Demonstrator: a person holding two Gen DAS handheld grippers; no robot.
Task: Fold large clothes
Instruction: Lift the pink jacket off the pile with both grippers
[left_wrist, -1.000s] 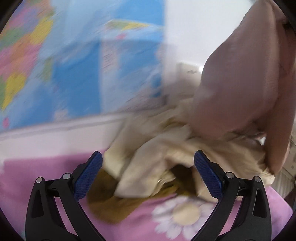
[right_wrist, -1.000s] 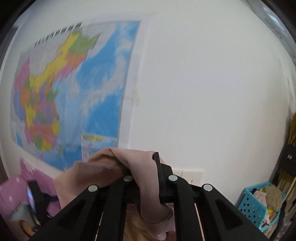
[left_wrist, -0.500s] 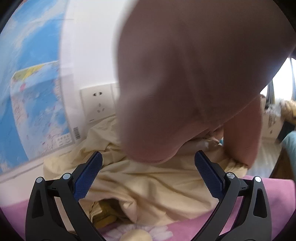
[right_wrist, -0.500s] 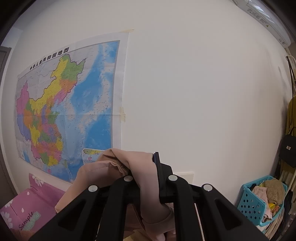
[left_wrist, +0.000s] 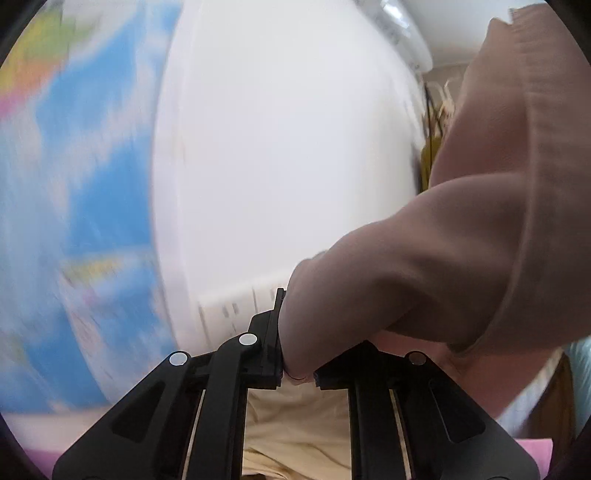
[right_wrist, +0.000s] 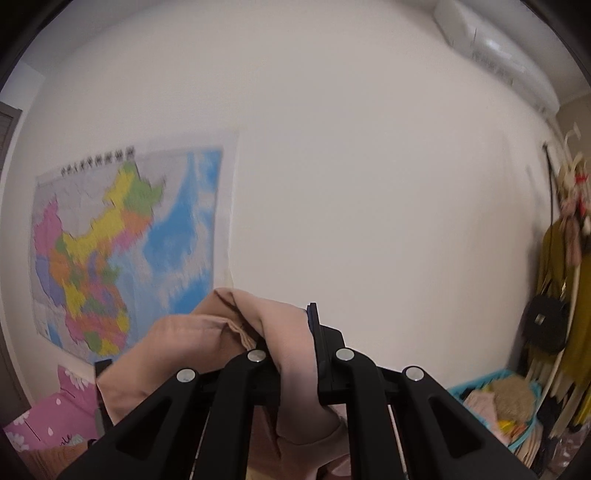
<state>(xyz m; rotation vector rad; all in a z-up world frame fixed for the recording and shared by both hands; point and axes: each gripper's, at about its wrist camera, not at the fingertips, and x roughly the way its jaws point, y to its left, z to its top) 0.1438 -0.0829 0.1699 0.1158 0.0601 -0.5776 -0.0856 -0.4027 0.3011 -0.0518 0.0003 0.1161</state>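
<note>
Change since a second ago: my left gripper (left_wrist: 297, 354) stood spread wide over the heap on the bed; now its jaws are closing on a fold of the pink garment (left_wrist: 461, 236), and both views have swung up from the bedding to the wall (right_wrist: 369, 184).

Pink garment, place: lifted off the bed and strung between my two grippers. In the left view it rises from the jaws up to the right edge; in the right view it drapes over the fingers and hangs down to the left.

Right gripper (right_wrist: 295, 354): pinched tight on a bunched edge of the same garment, cloth spilling over both sides.

Progress: early, I judge. The garment is picked up at two points, but I see no crease laid and no flat panel. Spreading, laying down and every fold are left.

Cream garment (left_wrist: 295, 435): loose and crumpled below the left gripper, not folded.

Bed cover (right_wrist: 55, 413): pink with white flowers, low left in the right view.

Map (right_wrist: 122, 251): a wall map with one line of dark characters along its top; too blurred for me to read.

Writing on the bed cover: a few slanted letters near the lower left edge, too small and cut off to make out.

Other labels: none I can read on the air conditioner (right_wrist: 495, 51), the blue basket (right_wrist: 517, 424) or the wall socket (left_wrist: 236, 314).
</note>
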